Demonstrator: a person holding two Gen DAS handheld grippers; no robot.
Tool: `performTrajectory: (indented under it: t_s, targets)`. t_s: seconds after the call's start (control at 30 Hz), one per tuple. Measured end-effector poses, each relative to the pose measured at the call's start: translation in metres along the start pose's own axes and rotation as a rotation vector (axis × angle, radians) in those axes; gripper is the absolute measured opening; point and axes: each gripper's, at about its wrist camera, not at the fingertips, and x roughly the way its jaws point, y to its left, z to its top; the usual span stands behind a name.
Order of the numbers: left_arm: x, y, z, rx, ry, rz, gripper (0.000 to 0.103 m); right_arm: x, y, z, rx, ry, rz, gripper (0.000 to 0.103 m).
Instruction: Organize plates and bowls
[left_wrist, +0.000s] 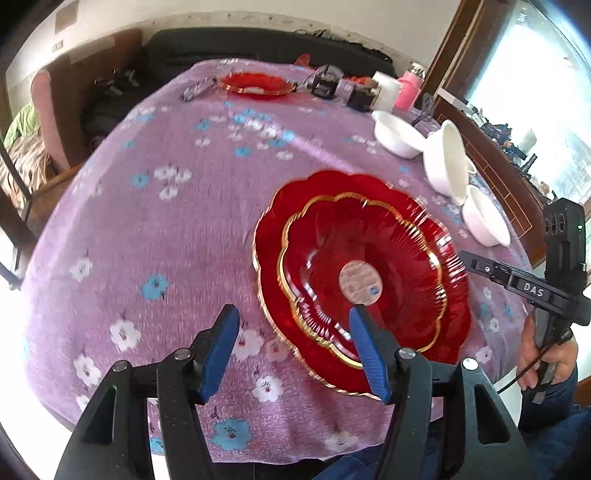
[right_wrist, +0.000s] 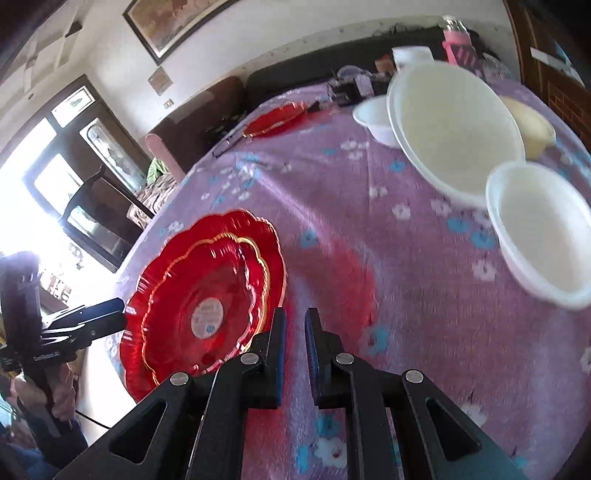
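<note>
Nearest, the left tool (left_wrist: 295, 317) hangs with its blue fingers (left_wrist: 364, 343) spread wide and empty, one tip over the near rim of the stacked red plates (left_wrist: 354, 258), the other over bare cloth. The right tool (right_wrist: 295, 321) sits just beside the same stack on its other side, its fingers drawn almost together with only a thin gap, nothing between them. The small plate (left_wrist: 369, 258) lies nested on the big plate (left_wrist: 269, 236), close to the near edge of the surface (left_wrist: 147, 229), so the plates look mostly sorted; my guess is the bowls come next. To do that well, I would lift the small bowl (right_wrist: 539, 229) by its rim, keep it level, and lower it into the large bowl (right_wrist: 454, 125), which appears tilted against something behind it, so a nudge could rock it. Another small bowl (right_wrist: 373, 118) stands just behind the large one. Open cloth stretches between the stack and the bowls, giving plenty of room to swing across. Farther back a third red plate (left_wrist: 255, 84) waits near the far edge, beside clutter I cannot make out clearly and a pink bottle (left_wrist: 408, 90); reaching it means passing clear of the bowls.
</note>
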Motion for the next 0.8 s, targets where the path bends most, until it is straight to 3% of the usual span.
performTrajectory:
  t_s: [0.13,0.33,0.47,0.57,0.8]
  targets:
    - [0.011,0.001,-0.003,-0.006,0.021,-0.007,0.060,0.004,-0.008,-0.001,0.052,0.017,0.035,0.011]
    - [0.027,0.000,-0.003,-0.003,0.043,-0.014,0.046,0.001,-0.012,-0.002,0.052,0.037,0.010,0.012]
    - [0.036,-0.004,0.003,0.001,0.044,-0.012,0.046,0.014,-0.001,-0.004,0.036,0.064,0.006,0.012]
    - [0.039,-0.005,0.010,0.012,0.026,0.057,0.046,0.021,0.008,0.004,0.017,0.057,-0.011,0.012]
    - [0.047,0.018,0.038,-0.069,-0.013,0.103,0.046,0.049,0.025,0.033,-0.040,0.032,-0.060,0.012]
